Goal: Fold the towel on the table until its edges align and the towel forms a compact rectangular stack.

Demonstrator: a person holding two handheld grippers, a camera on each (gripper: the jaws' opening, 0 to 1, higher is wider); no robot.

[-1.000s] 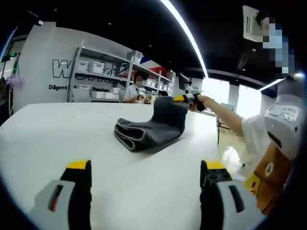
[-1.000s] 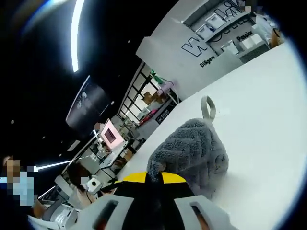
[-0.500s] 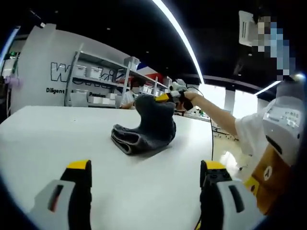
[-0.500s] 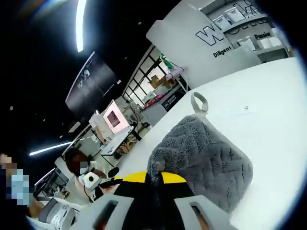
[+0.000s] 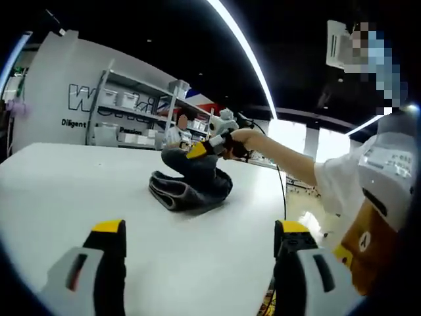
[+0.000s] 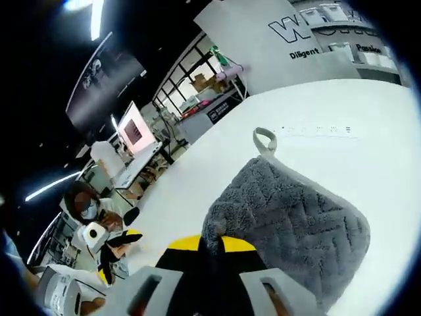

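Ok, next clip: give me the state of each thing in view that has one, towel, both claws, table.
Towel: grey, partly folded, one edge lifted off the table and carried over the folded part.
Hanging loop: sticking up from the towel's corner.
Right claw: shut on the towel's edge.
Left claw: open, holding nothing, apart from the towel.
Table: white, with the towel lying on it.

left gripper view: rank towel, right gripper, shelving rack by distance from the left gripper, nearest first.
1. Towel: grey bundle on the white table, ahead of the open left gripper.
2. Right gripper: just above the towel's far side, shut on its lifted edge; close to the towel in depth.
3. Shelving rack: beyond the table's far edge, by the lettered wall.
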